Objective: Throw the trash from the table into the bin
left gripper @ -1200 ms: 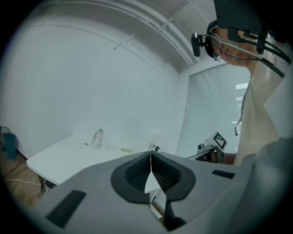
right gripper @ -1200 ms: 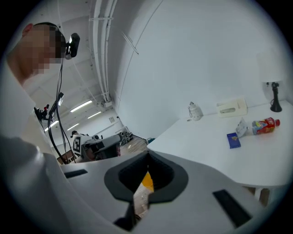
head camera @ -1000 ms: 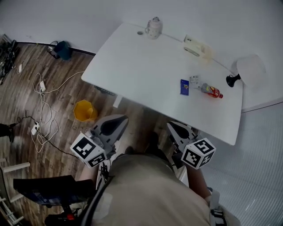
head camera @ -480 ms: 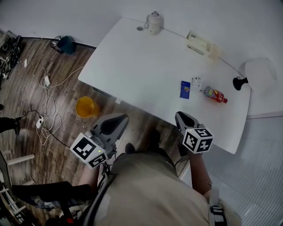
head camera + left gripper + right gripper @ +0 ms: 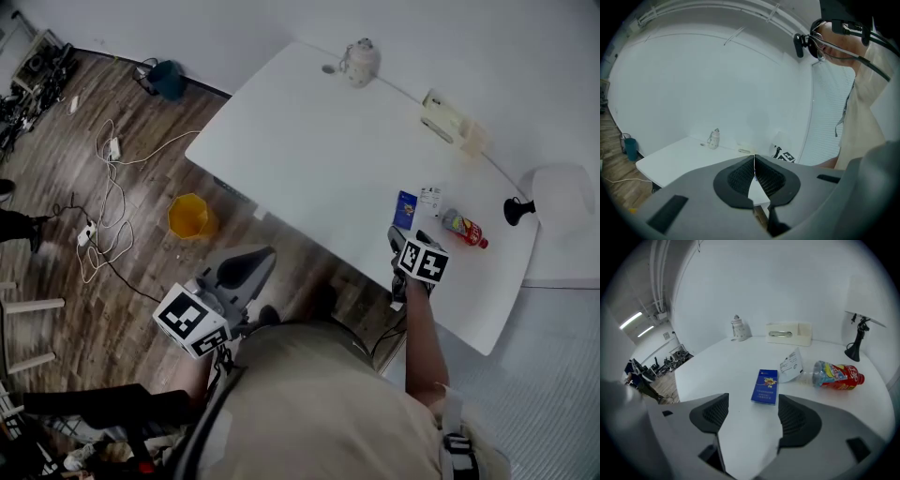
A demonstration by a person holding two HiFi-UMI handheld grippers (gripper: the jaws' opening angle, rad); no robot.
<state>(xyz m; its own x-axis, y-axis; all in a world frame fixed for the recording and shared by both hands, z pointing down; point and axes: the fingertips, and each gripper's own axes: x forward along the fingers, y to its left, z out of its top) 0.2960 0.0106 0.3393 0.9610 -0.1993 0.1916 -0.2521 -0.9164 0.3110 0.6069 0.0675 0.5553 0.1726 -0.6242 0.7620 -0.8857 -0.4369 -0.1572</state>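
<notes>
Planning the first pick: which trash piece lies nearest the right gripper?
The blue packet, just ahead of the right gripper, whose empty jaws have just been opening; paper slip and bottle lie beyond.

Your left gripper [image 5: 753, 161] sits low beside your body, jaws shut together and empty. Your right arm [image 5: 419, 342] stretches forward. Your right gripper [image 5: 752, 406] tilts downward, jaws just opening wide, nothing between them.

We had bare tabletop [image 5: 717, 376] to the left of the blue packet [image 5: 765, 386]. On its right the paper slip [image 5: 790, 365] and bottle [image 5: 836, 375] crowded in, with the lamp [image 5: 857, 343] behind. The floor around the yellow bin [image 5: 190, 216] was open, except for the cables [image 5: 103, 216] beside it.
</notes>
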